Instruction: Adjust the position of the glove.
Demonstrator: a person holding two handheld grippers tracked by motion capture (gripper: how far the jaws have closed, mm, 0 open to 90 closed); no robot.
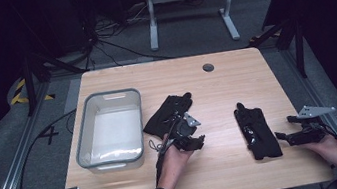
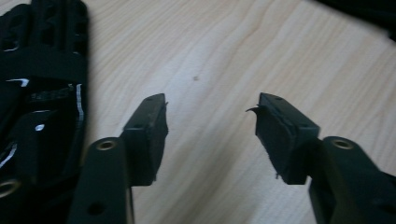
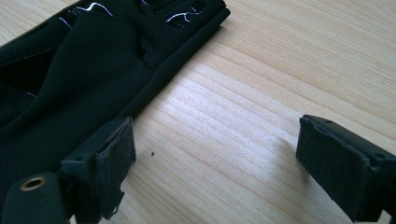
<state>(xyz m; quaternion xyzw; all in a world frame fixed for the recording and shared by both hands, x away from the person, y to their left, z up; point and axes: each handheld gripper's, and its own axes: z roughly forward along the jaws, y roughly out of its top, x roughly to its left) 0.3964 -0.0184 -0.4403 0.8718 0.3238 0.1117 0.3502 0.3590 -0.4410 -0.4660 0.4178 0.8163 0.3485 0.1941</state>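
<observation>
— Grey bin (image 1: 110,128) on the table (image 1: 229,176): anything inside?
— Nothing visible. Two black gloves lie flat (shiny trim on one).
— Where?
— One glove (image 1: 168,112) beyond the left hand-held gripper (image 1: 199,141), jaws partly apart and holding nothing; the other glove (image 1: 258,131) beside the right hand-held gripper (image 1: 284,137), jaws wide.

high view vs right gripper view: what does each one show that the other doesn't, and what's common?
High view alone: the grey bin at the table's left, a second black glove beside it with the left gripper near it, the person's hands and sleeves, the floor and a metal frame behind.

Right gripper view alone: a close look at the right gripper, its jaws wide apart over bare wood with nothing between them, and the glove's shiny markings.

Both: the wooden table and the black glove nearest the right gripper, lying flat.
</observation>
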